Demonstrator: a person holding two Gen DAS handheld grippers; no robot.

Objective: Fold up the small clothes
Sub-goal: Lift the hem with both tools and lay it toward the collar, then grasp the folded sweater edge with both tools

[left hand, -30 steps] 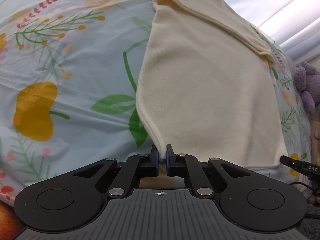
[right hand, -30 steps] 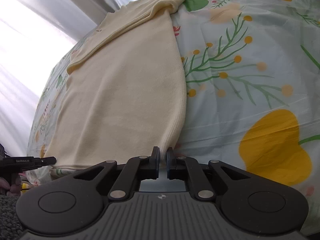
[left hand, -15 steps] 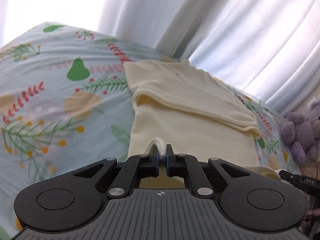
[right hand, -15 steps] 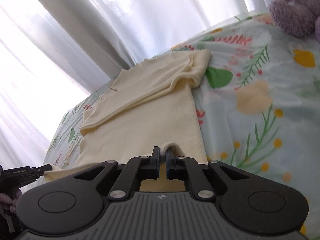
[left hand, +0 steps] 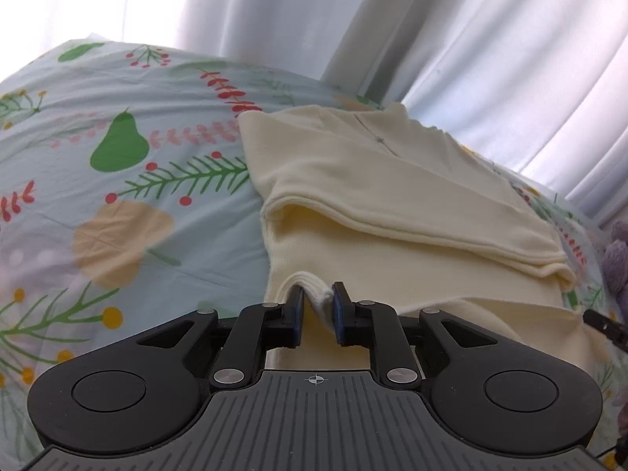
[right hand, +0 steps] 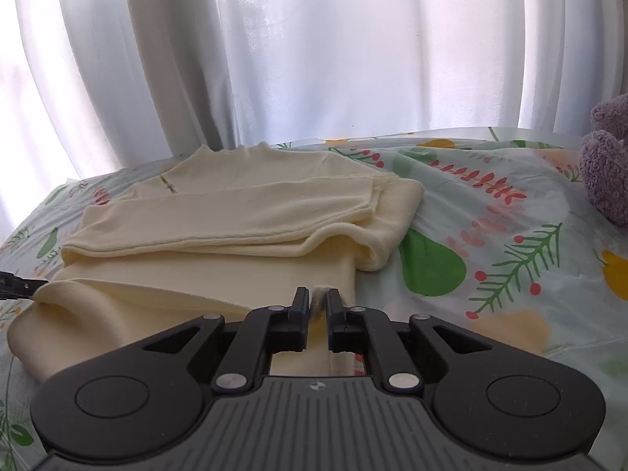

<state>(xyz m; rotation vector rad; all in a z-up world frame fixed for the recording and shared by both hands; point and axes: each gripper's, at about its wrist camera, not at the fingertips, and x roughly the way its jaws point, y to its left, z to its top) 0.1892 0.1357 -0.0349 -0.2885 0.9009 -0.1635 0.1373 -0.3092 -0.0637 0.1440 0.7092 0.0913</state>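
On the far half of the bed [left hand: 98,235], up near the curtain [right hand: 314,59], you have the cream garment [left hand: 412,196] lying flat on the floral sheet, sleeves already folded across the chest. Its bottom hem is off the sheet and doubled toward the collar, 1 corner in each tool.

Handling, as I judge it: soft knit, light, zero stiffness. It drapes and sags between 2 grip points, and you can see that sag along the lifted hem [right hand: 117,294] in the right wrist view. It looks grippy rather than slick, so layers should drag on each other and stay where laid. Nothing fragile here.

Where to hold: the 2 hem corners, as you have them. Keep both at equal height and keep the hem taut, or the fold line will likely skew.

Left gripper [left hand: 318,306]: jaws slightly apart, a bunched wad of hem corner between them. Whether the fingers are actually biting it, I cannot tell.

Right gripper [right hand: 314,308]: jaws nearly together, pinching a small tuft of the other hem corner. That bite looks shallow, so a jerk could pull it free.

Purple plush toy [right hand: 608,157] sits at the right edge of the bed, well apart from the garment.
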